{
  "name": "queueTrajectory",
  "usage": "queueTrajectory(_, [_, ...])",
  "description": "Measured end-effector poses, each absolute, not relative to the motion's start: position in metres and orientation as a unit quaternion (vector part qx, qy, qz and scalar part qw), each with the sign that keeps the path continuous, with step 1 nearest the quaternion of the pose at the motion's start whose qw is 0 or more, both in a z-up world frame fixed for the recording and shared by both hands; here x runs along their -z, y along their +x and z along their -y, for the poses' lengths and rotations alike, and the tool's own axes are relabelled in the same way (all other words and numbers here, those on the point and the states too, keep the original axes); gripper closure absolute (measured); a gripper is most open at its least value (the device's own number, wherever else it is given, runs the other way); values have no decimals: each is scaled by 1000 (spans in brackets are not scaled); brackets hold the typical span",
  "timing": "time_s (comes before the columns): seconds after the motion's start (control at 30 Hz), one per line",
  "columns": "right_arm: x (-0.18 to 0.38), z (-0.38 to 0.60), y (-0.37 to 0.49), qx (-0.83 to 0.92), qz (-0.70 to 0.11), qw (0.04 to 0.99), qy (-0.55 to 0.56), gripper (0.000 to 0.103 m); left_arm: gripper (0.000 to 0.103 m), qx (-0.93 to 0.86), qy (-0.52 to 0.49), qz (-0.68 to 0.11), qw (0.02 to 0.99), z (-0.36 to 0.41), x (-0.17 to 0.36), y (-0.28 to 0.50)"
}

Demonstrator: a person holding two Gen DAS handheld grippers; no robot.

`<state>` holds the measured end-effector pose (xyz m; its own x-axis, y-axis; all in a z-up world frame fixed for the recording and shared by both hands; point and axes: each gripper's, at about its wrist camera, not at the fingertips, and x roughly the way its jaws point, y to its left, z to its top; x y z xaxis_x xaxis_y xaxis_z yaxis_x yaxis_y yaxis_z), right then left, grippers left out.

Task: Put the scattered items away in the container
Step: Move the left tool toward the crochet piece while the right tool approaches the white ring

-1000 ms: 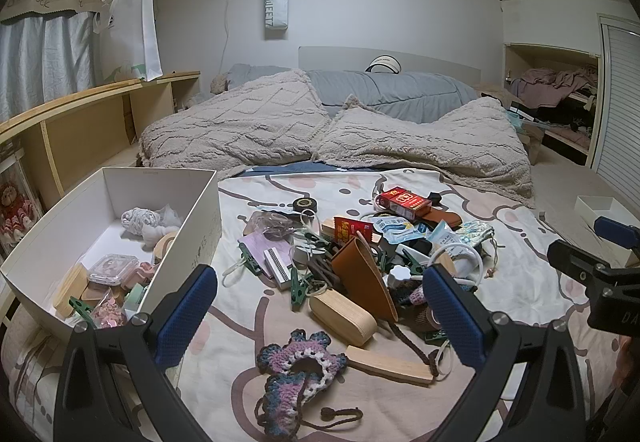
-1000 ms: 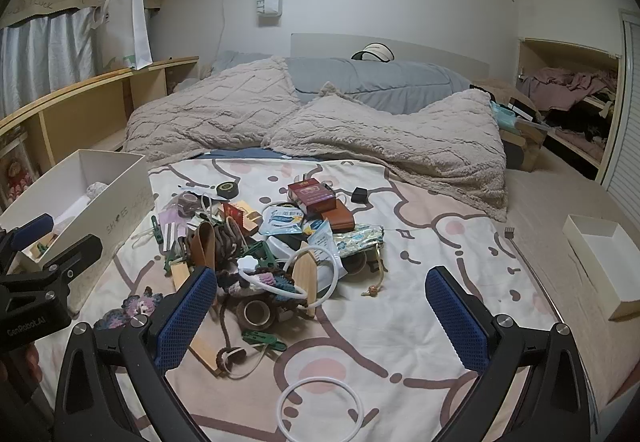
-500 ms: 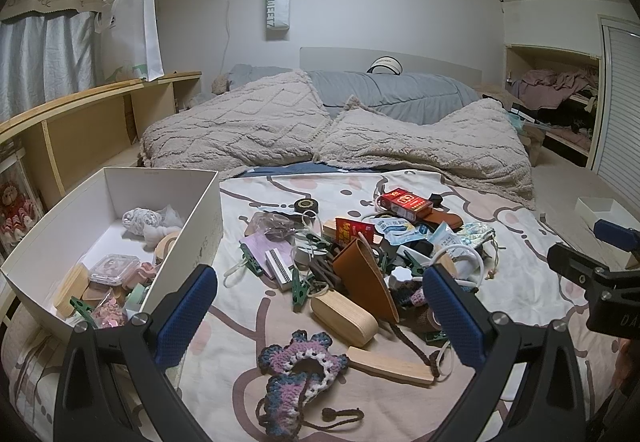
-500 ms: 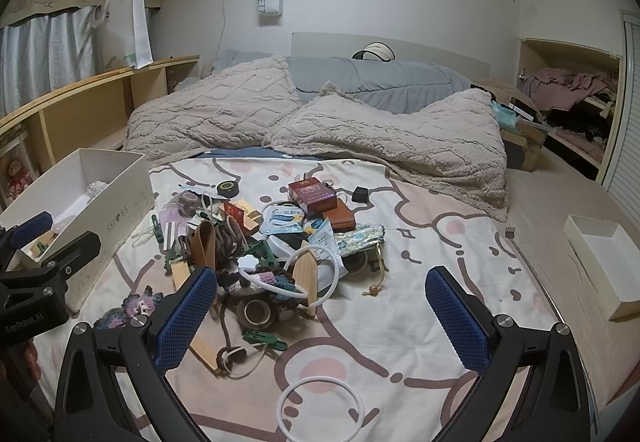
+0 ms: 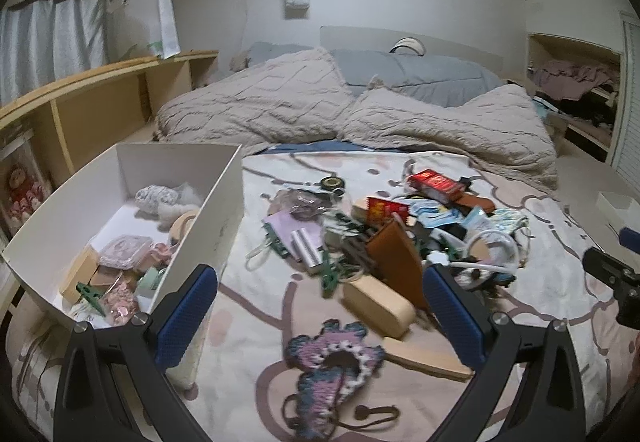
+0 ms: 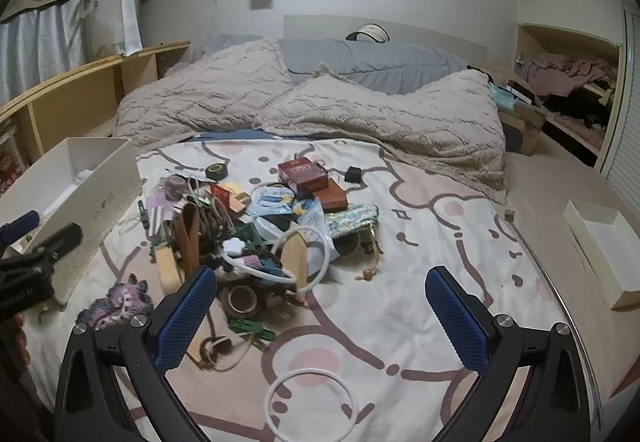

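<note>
The left gripper [image 5: 320, 316] hung above the bed [image 5: 256, 326] with its blue-padded fingers [image 5: 186, 312] spread wide and nothing between them. Nearest, between the fingertips, lay a crocheted purple piece [image 5: 332, 358], blurred and partly cut by the lower frame. Just beyond it sat a wooden block [image 5: 378, 306], touching the heap of scattered items [image 5: 384, 234]. The white box [image 5: 218, 226], the container, stood just left of the left finger, already holding small items that were hard to make out.

The right gripper [image 6: 320, 316] also had its fingers [image 6: 458, 314] spread apart, empty. A white ring [image 6: 312, 404] lay nearest, between them. A tape roll [image 6: 242, 298] and a green clothespin [image 6: 250, 328] lay beside the left finger, at the near edge of the heap. The heap's inner contents overlapped and could not be separated. Farther back lay a red packet [image 6: 302, 171].
</note>
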<state>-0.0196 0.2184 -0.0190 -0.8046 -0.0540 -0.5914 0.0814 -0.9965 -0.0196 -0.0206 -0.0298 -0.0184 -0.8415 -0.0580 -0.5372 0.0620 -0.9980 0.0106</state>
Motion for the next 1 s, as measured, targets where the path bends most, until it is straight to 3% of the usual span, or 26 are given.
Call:
queueTrajectory(0.4, [44,-230,-32,936,-11,29,352,0,0,949,311,-18,42,49,35,-29])
queueTrajectory(1.0, [93,-223,-37,901,-13,46,431,0,0,921,388,37,2,28,95,-12])
